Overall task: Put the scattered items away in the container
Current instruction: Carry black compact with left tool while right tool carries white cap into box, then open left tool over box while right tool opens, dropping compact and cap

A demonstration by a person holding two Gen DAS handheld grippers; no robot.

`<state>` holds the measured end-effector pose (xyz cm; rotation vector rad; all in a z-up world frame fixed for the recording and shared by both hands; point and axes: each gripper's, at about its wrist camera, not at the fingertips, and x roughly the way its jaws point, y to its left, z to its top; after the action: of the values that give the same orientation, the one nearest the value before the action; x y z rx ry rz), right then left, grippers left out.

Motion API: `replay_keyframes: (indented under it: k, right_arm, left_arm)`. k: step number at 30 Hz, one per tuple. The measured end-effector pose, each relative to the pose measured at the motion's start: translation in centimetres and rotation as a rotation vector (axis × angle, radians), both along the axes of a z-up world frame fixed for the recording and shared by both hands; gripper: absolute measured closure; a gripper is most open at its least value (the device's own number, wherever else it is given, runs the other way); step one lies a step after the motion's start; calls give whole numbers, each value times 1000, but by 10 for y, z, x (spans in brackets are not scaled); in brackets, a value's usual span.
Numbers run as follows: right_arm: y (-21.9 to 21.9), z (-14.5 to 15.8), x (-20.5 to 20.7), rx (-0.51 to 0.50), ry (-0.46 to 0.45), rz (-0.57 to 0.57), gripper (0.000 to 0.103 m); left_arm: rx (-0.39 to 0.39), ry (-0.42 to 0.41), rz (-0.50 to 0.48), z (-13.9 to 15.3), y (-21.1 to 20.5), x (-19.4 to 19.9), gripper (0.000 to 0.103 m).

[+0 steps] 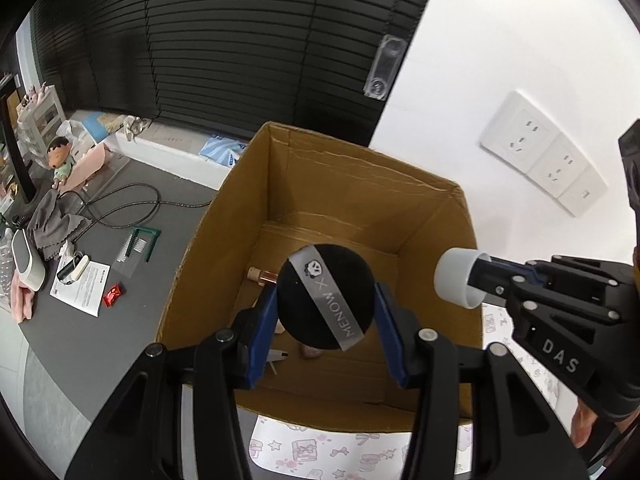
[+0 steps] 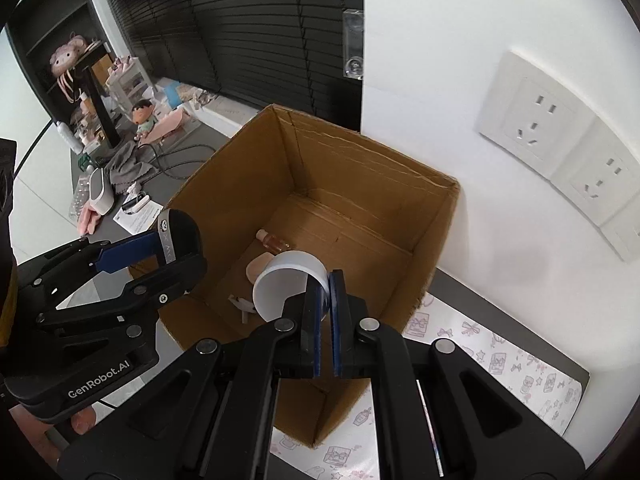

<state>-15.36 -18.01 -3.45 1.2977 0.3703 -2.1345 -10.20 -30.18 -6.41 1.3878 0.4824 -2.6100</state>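
Left wrist: grey desk (image 1: pixel 120 344), black blinds (image 1: pixel 240 40); left tongs (image 1: pixel 326 304) clamp puff (image 1: pixel 326 296), right tongs (image 2: pixel 325 280) pinch cup (image 2: pixel 288 276).

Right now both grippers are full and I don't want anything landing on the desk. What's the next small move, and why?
Probably open the left gripper and let the black round puff drop. It already hangs over the open cardboard box, above the small bottle on the floor. The right gripper pinches the white cap by its rim over the box too, so it could follow.
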Motion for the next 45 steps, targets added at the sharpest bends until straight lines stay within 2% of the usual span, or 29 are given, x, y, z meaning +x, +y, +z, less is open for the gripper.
replay_keyframes:
  k: [8, 23, 36, 43, 45]
  right_arm:
    - [-19, -17, -7, 21, -32, 37, 99]
    - [-34, -53, -30, 63, -92, 39, 99]
    - [-34, -76, -37, 98, -124, 31, 97]
    - [-28, -71, -35, 100, -111, 27, 97]
    - [-26, -68, -33, 102, -94, 28, 92]
  left_arm:
    - [18, -44, 11, -24, -11, -11, 56]
    - [41, -135, -9, -66, -17, -31, 56]
    - [28, -157, -17, -70, -13, -34, 56]
    - [21, -155, -3, -66, -10, -28, 53]
    - [22, -159, -1, -65, -9, -27, 52]
